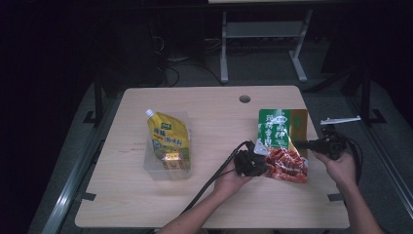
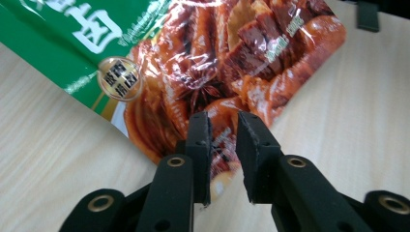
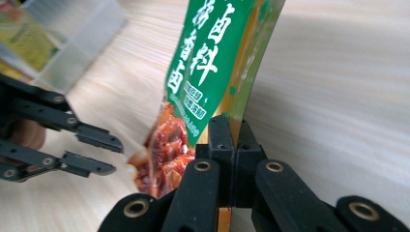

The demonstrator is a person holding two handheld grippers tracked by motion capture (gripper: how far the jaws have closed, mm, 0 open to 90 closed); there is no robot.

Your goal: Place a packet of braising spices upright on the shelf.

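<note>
Pinching the packet's (image 1: 281, 141) right edge, the right gripper (image 3: 231, 140) has its jaws clamped. Left gripper (image 2: 223, 145) sits narrowly open at the packet's near-left corner. Yellow pouch (image 1: 168, 140) in a clear tray (image 1: 152, 168) lies well left, nothing between.

Flat glossy food packet (image 1: 281, 144), right of centre in the high view: green upper part with white characters, gold side strip, red-brown printed meat below. Soft spouted pouch (image 1: 168, 139), left of centre: yellow, green lettering, white cap. Wooden table (image 1: 214, 112): pale beige grain. Both grippers: black jaws.
</note>
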